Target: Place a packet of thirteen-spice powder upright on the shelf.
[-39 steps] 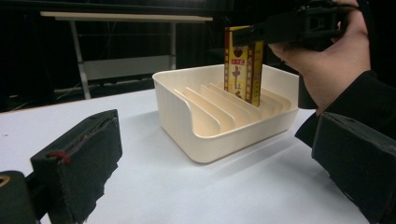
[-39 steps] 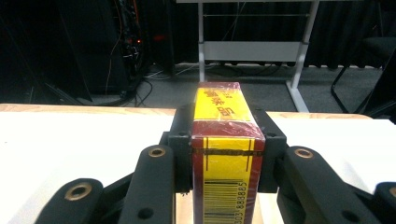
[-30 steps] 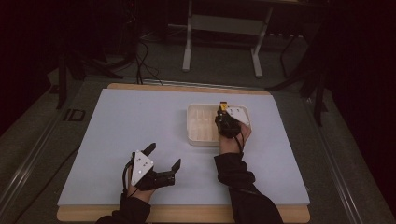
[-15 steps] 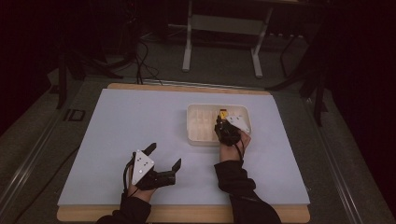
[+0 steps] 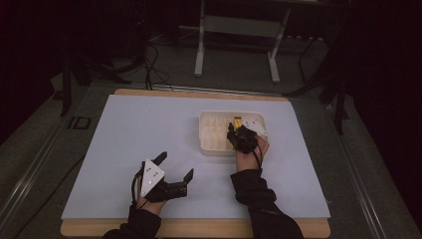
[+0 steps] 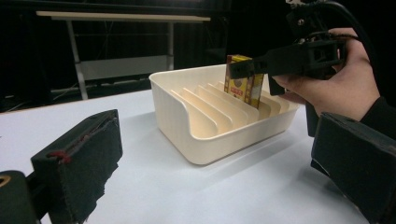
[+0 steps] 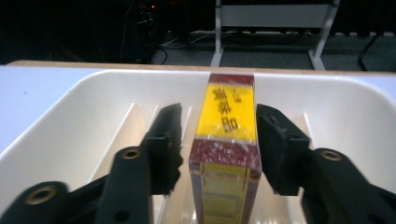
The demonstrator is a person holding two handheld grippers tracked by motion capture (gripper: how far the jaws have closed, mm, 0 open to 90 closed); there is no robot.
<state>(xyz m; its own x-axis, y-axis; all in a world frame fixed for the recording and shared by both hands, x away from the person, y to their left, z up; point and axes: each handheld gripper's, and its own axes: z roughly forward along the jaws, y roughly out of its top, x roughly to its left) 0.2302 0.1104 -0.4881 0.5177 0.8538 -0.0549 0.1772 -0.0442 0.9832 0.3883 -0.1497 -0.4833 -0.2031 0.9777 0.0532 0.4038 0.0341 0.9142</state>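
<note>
A yellow and red box (image 7: 226,140) stands on end in a slot of the white slotted tray (image 7: 70,135). My right gripper (image 7: 219,116) straddles the box; its jaws have just been opening, and a gap shows beside the left pad. The high view has this gripper (image 5: 236,130) over the tray (image 5: 214,144) at the box (image 5: 237,121). From the left gripper view, the box (image 6: 243,86) rises above the tray (image 6: 187,121) with the right gripper (image 6: 252,77) around it. My left gripper (image 5: 176,165) rests open near the table's front, nothing between its jaws (image 6: 217,168).
The tray has several upright dividers and sits right of centre on the pale blue mat (image 5: 139,134). A wooden table edge (image 5: 199,229) runs along the front. Behind the table stand a metal frame (image 5: 234,30) and cables on the dark floor.
The right gripper's jaws have parted from the box, which stays standing in the tray. The left gripper has not moved.
</note>
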